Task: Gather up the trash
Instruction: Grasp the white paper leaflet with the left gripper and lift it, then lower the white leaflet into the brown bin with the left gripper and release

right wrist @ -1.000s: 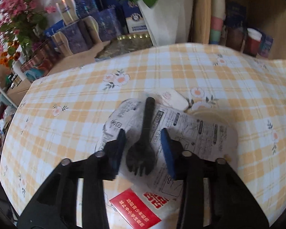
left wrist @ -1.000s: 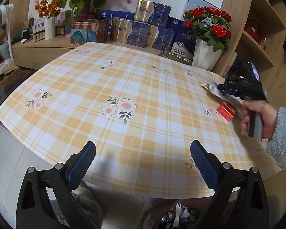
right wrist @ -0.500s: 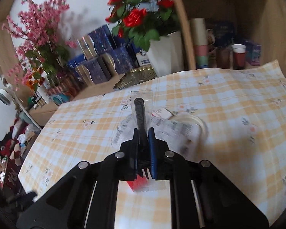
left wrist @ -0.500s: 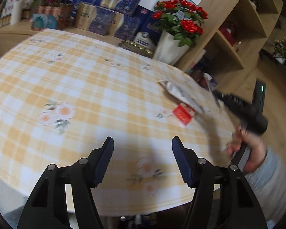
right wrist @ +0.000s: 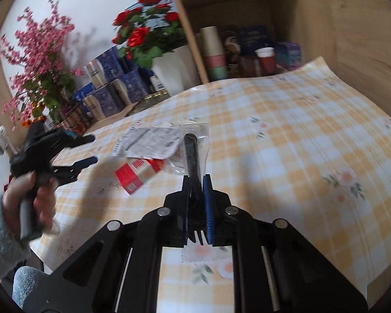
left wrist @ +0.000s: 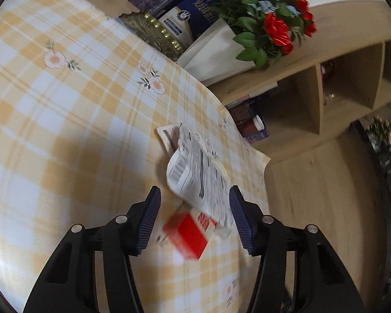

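Red box [left wrist: 189, 234] btwn closing left claw [left wrist: 194, 220] pads – not gripped

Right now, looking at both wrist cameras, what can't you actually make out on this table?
- Red box, left wrist view: motion blur smears its print.
- Printed wrapper, left wrist view: text too blurred to read; it hides whatever lies beneath.
- Black fork, right wrist view: the right gripper shut on it covers its middle.
- Left gripper, right wrist view: blurred.
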